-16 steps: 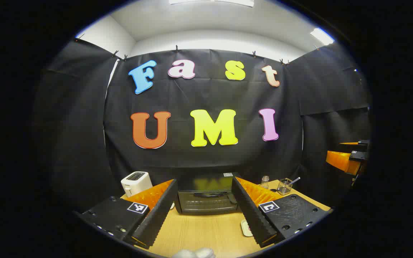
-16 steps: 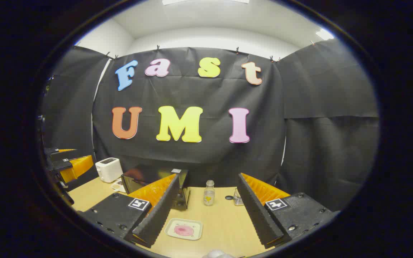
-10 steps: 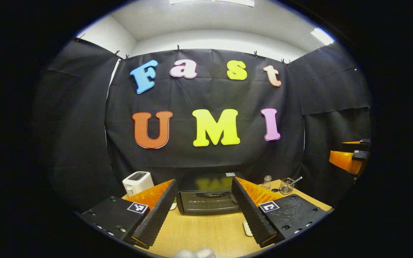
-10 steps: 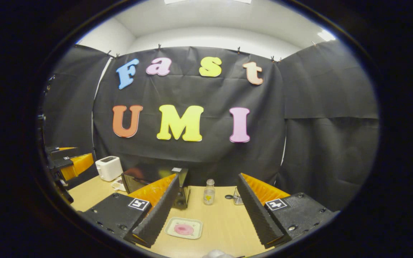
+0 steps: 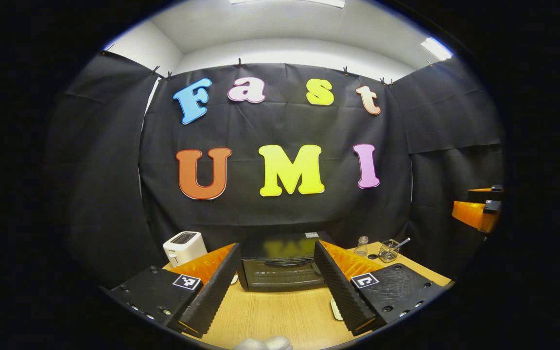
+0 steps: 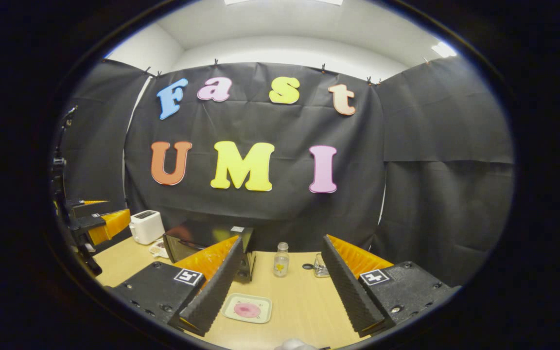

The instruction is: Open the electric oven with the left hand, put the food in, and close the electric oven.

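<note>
The black electric oven [image 5: 282,272] stands at the back of the wooden table with its door closed, straight ahead between the fingers of my left gripper [image 5: 275,284], which is open and holds nothing. In the right gripper view the oven [image 6: 202,243] sits behind my left finger. A pale square plate with pink food [image 6: 248,309] lies on the table in front of my right gripper [image 6: 280,287], also open and clear of it. The plate's edge [image 5: 332,308] peeks out beside my left gripper's right finger. The other gripper [image 6: 100,221] hovers at the far left; its counterpart [image 5: 474,211] shows at the far right.
A white toaster [image 5: 184,247] stands left of the oven. A small clear bottle [image 6: 280,260] and a wire holder [image 5: 388,251] with a utensil sit to the oven's right. The wooden table [image 5: 270,316] stretches in front. Black cloth walls enclose the booth.
Both views have shifted only slightly; the right gripper has risen or tilted a little, so the plate and oven sit lower and farther. Both grippers stay open.
</note>
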The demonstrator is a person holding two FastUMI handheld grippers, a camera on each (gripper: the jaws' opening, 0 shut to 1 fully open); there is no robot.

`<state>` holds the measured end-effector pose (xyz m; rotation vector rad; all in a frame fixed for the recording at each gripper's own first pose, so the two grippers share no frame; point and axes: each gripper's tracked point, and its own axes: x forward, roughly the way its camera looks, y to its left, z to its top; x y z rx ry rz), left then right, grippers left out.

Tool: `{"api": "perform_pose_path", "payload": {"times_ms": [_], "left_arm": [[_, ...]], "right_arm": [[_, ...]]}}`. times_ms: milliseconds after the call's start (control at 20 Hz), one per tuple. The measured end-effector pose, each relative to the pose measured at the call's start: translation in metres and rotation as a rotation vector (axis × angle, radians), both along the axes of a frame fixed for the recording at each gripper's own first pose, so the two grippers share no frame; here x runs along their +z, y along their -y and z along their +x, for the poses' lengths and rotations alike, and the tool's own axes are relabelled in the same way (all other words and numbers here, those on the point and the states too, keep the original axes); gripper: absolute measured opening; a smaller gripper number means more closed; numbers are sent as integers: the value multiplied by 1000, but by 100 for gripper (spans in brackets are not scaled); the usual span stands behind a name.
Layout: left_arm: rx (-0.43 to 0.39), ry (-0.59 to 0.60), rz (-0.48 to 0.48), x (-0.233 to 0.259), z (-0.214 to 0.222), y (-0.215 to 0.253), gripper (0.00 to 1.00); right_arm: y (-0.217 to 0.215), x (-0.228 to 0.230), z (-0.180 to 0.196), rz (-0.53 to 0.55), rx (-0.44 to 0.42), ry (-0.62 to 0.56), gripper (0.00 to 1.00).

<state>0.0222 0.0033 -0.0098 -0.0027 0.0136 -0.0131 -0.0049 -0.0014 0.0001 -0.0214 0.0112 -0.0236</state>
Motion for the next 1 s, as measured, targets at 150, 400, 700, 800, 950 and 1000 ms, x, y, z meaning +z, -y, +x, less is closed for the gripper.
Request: {"api": "perform_pose_path", "payload": {"times_ms": [150, 400, 700, 800, 950, 1000], "left_arm": [[-7, 0, -1, -6, 18, 9, 96], [-24, -12, -2, -26, 69, 23, 96], [-34, -51, -8, -67, 143, 37, 96], [-35, -82, -10, -86, 167, 40, 96], [-30, -125, -28, -111, 198, 43, 97], [-24, -139, -24, -121, 207, 43, 97]], "right_arm": [[6, -2, -2, 2, -10, -12, 100], [26, 0, -4, 4, -49, -35, 100], [55, -1, -11, -16, -130, -62, 100], [60, -3, -12, -12, -150, -74, 100], [68, -7, -10, -14, -182, -91, 100], [70, -8, -9, -14, -191, -94, 100]]}}
